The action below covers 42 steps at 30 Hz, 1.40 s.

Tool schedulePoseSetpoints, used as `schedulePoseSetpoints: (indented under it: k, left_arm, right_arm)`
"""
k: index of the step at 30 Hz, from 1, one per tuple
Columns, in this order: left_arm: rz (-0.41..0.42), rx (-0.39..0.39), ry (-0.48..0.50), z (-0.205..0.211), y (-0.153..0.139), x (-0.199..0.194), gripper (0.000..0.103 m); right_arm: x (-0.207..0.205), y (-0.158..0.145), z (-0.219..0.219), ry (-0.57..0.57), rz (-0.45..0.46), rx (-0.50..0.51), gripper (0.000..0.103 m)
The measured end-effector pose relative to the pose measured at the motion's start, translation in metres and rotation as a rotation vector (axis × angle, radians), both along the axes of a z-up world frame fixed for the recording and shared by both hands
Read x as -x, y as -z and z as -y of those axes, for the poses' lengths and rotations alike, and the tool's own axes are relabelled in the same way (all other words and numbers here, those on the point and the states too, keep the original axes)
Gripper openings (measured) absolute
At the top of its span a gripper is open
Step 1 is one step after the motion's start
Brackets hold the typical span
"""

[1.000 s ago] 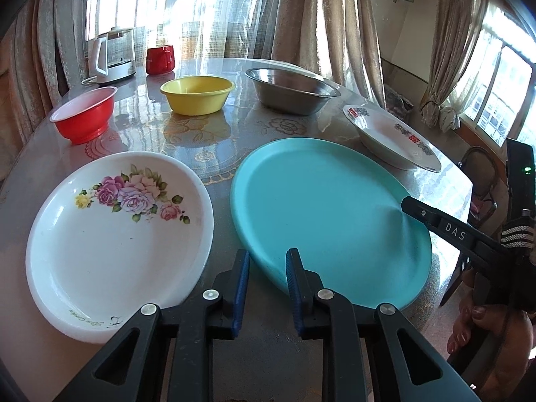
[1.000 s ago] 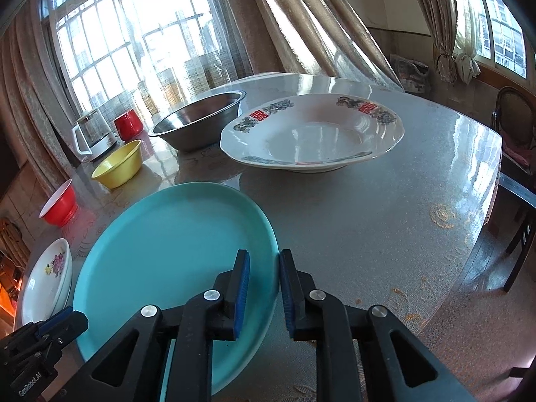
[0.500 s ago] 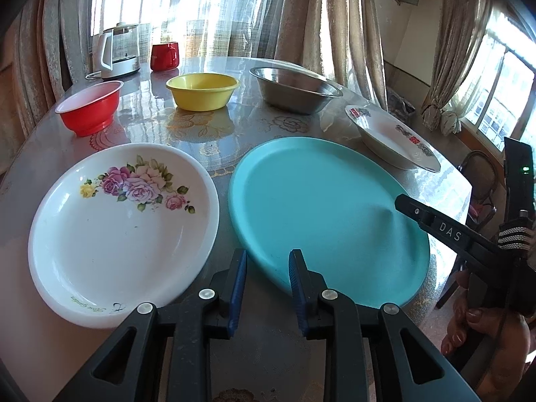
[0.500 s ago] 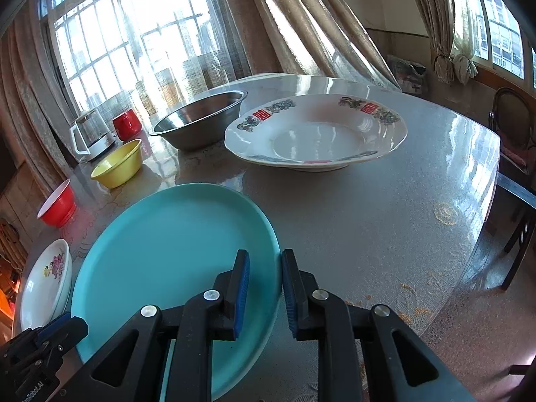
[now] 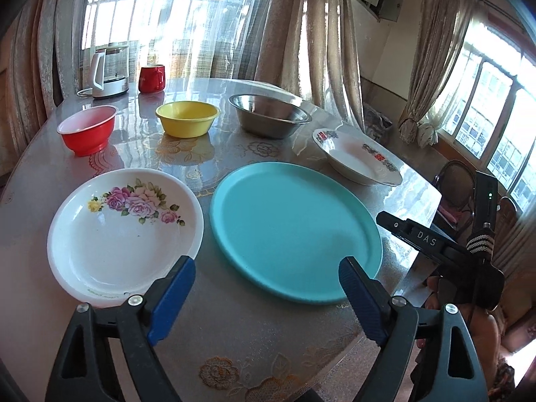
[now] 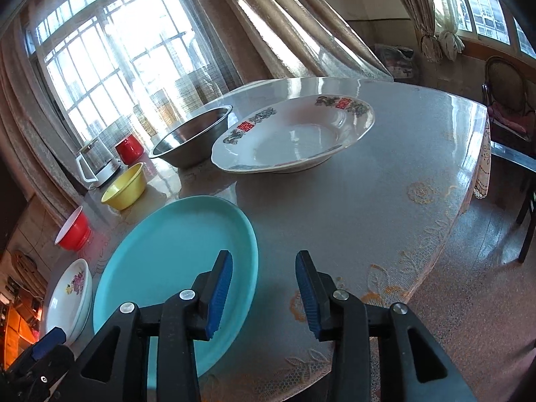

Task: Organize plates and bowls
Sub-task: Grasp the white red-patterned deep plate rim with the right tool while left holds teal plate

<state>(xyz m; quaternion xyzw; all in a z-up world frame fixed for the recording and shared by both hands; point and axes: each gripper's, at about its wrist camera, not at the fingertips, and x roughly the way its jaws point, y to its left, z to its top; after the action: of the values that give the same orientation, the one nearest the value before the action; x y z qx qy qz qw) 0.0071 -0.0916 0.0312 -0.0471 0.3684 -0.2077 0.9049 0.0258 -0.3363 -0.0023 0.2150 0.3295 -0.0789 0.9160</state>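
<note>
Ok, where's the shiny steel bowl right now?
In the left wrist view the shiny steel bowl stands at the table's far side, right of the yellow plastic bowl, left of the white plate with red characters.

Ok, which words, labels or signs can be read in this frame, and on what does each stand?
"DAS": white letters on the finger of the right hand-held gripper.
Red characters on the rim of the white soup plate: too blurred to read.
Small script on the near rim of the flowered plate: too small to read.
</note>
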Motion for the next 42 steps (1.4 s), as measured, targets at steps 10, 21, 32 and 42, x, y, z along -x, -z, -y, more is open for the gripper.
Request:
schedulePoseSetpoints:
  k: [10, 21, 32, 42]
  left_arm:
    - [-0.036, -0.008, 0.010, 0.014, -0.010, -0.023, 0.099]
    - [-0.070, 0.003, 0.021, 0.038, -0.029, -0.063, 0.099]
    - [-0.186, 0.034, 0.017, 0.066, -0.029, -0.121, 0.098]
    - [-0.160, -0.027, 0.032, 0.120, -0.027, -0.176, 0.098]
  right_arm:
    - [-0.008, -0.006, 0.041, 0.090, 0.049, 0.005, 0.057]
    - [-0.066, -0.011, 0.121, 0.212, 0.072, -0.133, 0.057]
    - [-0.115, 0.010, 0.145, 0.152, 0.008, -0.227, 0.026]
    - [-0.115, 0.012, 0.147, 0.167, -0.001, -0.233, 0.018]
